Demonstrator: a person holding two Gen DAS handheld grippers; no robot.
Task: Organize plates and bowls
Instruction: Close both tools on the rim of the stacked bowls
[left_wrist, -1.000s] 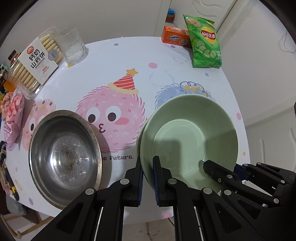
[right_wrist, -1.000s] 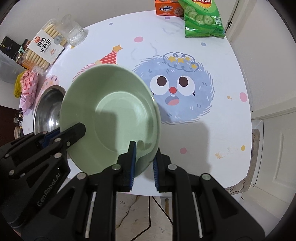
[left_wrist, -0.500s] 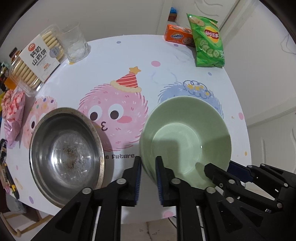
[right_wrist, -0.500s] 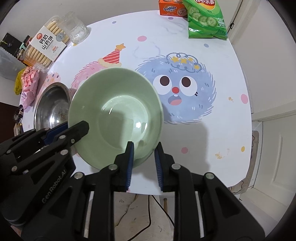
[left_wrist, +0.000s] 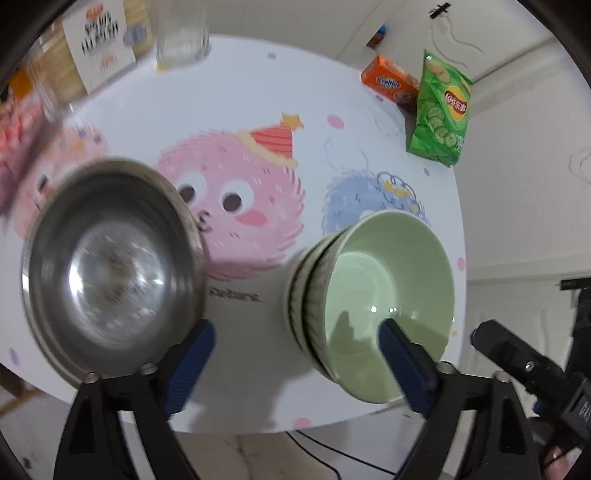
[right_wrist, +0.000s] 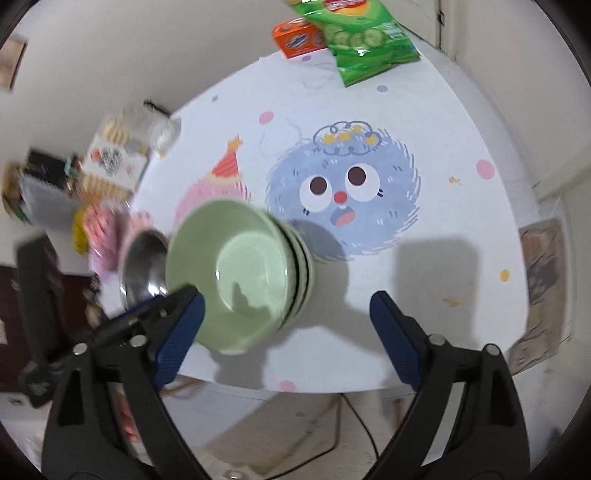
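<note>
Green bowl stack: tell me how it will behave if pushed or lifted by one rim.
The green bowl stack looks glazed, so probably slippery and breakable. Several nested bowls likely make it heavy for its size. Its ridged sides already look tilted, so a push at the rim may slide the top bowl or tip the stack.

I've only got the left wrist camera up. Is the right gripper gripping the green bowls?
Observer: No. The right gripper has its jaws opening wide, and neither pad presses on the green bowl stack.
Operator: What's on the table right of the stack?
Observer: The blue monster print shows its whole face there, with small brownish specks nearer the table edge.
Operator: And past that edge?
Observer: A patterned floor mat lies on the floor.
</note>
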